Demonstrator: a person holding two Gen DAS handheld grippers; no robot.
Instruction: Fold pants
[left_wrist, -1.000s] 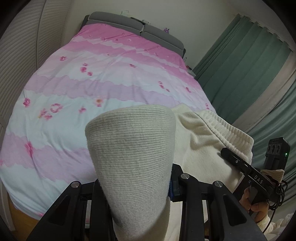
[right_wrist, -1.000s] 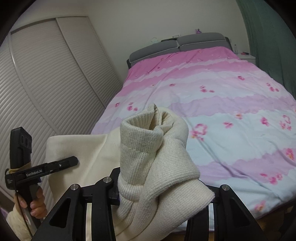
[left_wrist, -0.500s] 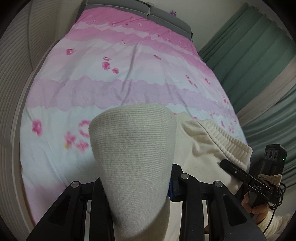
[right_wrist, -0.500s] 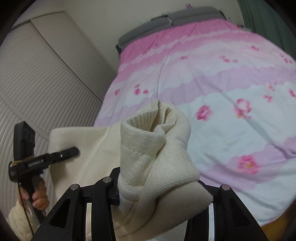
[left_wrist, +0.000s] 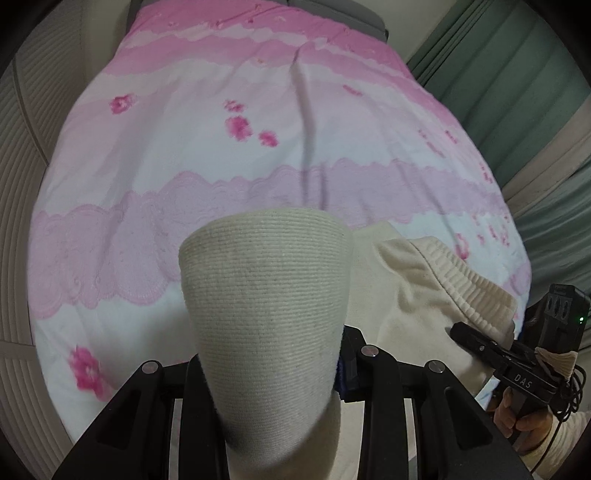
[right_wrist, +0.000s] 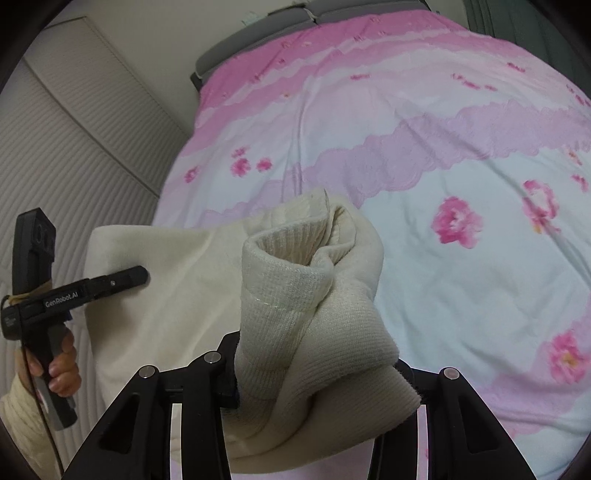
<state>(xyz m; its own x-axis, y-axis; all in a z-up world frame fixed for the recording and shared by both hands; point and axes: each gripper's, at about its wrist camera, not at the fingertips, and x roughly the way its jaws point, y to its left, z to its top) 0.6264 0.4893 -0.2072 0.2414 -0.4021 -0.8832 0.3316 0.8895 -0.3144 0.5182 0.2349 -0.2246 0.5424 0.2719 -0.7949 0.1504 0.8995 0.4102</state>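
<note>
Left wrist view: my left gripper (left_wrist: 269, 354) is clamped on a ribbed cuff of the cream pants (left_wrist: 413, 295), which fills the lower centre of the frame and hides the fingertips. To its right the pants' elastic waistband (left_wrist: 469, 280) runs toward the lower right, where my right gripper (left_wrist: 458, 330) bites into the cloth, my right hand (left_wrist: 524, 417) around its handle. Behind, the pink floral duvet (left_wrist: 221, 166) covers the bed, with green curtains (left_wrist: 517, 74) at the upper right.

In the right wrist view my right gripper (right_wrist: 314, 373) pinches a bunched ribbed cuff at lower centre. The cream fabric stretches to the left, where my left gripper (right_wrist: 142, 275) is closed on it, my left hand (right_wrist: 61, 365) on the handle. A slatted wardrobe door (right_wrist: 74, 147) fills the upper left.
</note>
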